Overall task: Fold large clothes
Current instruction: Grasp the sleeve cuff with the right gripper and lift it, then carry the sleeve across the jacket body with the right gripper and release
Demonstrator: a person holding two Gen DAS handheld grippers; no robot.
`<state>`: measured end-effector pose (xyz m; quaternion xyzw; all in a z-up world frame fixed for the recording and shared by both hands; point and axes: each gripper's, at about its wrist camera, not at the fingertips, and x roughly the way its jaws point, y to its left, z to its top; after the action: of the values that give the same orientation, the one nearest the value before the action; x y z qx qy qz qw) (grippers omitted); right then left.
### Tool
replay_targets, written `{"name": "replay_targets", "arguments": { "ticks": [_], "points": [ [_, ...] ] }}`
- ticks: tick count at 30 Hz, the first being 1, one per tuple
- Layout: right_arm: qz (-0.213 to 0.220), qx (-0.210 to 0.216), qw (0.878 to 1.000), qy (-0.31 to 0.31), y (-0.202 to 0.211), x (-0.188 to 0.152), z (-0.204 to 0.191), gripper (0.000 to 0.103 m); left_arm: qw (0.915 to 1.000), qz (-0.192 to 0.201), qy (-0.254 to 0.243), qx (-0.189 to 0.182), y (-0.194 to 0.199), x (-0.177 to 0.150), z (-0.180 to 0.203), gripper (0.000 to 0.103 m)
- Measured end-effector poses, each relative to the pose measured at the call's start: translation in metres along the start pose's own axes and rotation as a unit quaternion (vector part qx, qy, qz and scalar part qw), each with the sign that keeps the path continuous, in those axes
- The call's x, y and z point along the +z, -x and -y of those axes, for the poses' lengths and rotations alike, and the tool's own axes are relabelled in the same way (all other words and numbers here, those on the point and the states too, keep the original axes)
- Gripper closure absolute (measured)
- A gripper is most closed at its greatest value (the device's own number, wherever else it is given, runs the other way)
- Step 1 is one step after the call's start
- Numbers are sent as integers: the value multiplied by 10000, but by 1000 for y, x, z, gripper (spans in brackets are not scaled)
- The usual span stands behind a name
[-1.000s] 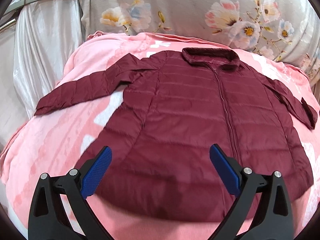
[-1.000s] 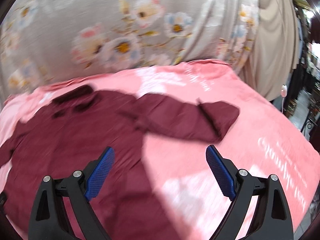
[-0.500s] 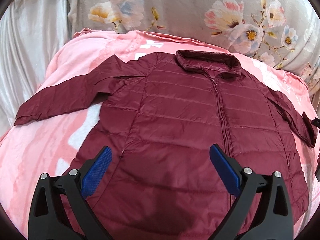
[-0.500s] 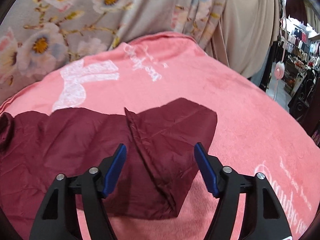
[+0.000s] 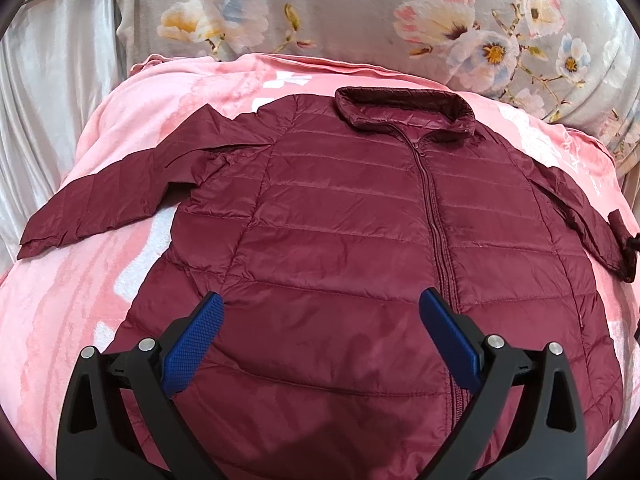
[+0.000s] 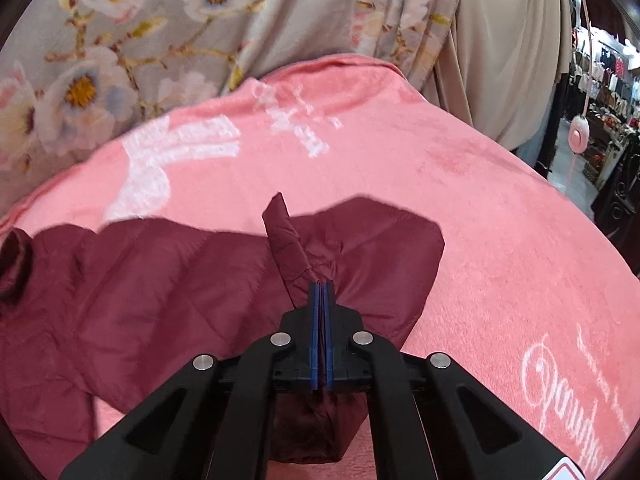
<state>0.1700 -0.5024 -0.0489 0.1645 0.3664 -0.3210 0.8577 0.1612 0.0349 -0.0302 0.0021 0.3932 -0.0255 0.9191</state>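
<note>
A maroon quilted jacket [image 5: 344, 216] lies flat, zipped, collar away from me, on a pink blanket [image 5: 60, 300]. Its left sleeve [image 5: 108, 196] is spread out to the left. My left gripper [image 5: 320, 312] is open and empty above the jacket's lower front. In the right wrist view my right gripper [image 6: 322, 288] is shut on a pinched fold of the jacket's right sleeve [image 6: 360, 248] near the cuff, and the fold sticks up past the fingertips.
A grey floral cloth [image 5: 360, 20] hangs behind the bed, with a silvery curtain [image 5: 52, 80] at left. The right wrist view shows a beige curtain [image 6: 500, 60] and a shop aisle at far right. White lettering [image 6: 560, 392] marks the blanket near me.
My right gripper moved down onto the right sleeve's cuff and shut on a fold of it. My left gripper moved forward over the jacket's body, still open.
</note>
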Motion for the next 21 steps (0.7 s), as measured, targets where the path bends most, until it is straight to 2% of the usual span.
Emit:
{"name": "replay_targets", "arguments": {
  "ticks": [5,11,14,17,21],
  "points": [
    [445,605,9972,33,45,22,-25,102,9999,26,123,-58,4,3,-6,7],
    [867,1601,9828,314,106,44,-95,102,9995,91,272,-96,12,6,-19,7],
    [981,2123,9706,565,133,46,-140,102,9992,136,361,-90,16,8,-30,7],
    [1047,2681,9532,927,156,38,-193,102,9987,159,467,-112,18,10,-42,7],
    [990,3183,9319,1430,169,21,-253,102,9975,156,671,-143,18,14,-62,7]
  ]
}}
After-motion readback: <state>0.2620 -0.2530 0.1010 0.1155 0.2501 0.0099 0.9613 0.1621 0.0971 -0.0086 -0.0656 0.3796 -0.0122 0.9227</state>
